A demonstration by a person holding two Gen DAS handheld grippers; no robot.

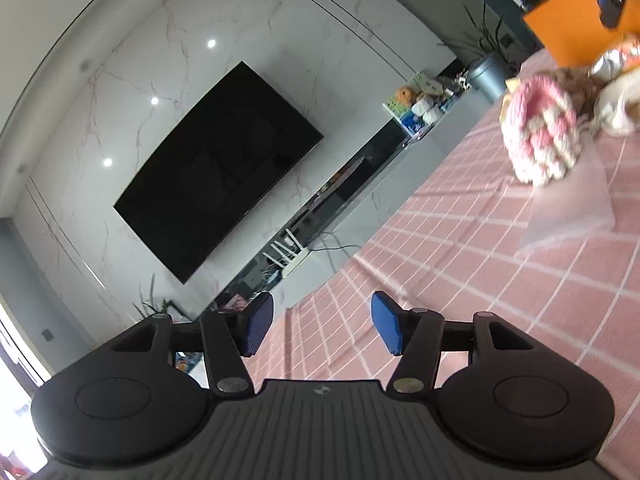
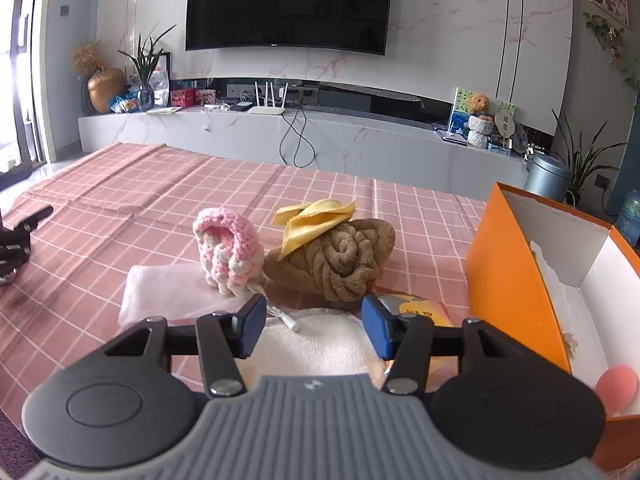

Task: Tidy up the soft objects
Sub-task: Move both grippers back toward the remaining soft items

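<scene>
Sorting soft things into the orange box [image 2: 516,280], by the look of it; a pick not yet made. Left tongs [image 1: 316,328] spread, nothing between the pads, aimed past the counter's [image 1: 480,240] edge toward the room, well apart from the pile. Right tongs [image 2: 314,332] spread too, empty, hovering above a white towel [image 2: 320,344] at the near edge of the pile.

Pile in the middle of the pink checked cloth: pink-and-white crocheted piece [image 2: 228,252] on a thin translucent sheet [image 2: 160,292], just beside a rolled brown towel [image 2: 340,260] with a yellow cloth [image 2: 312,220] draped on top. Box just right of the pile, open, white inside, a pink ball [image 2: 616,388] in its near corner.

Next move, probably: lower onto the white towel, pinch a fold, carry it to the box.

Hard to tell: the orange-printed flat item [image 2: 424,312] mostly hidden behind the right pad; rest of the box contents cut off; left view blurred around the pile.
</scene>
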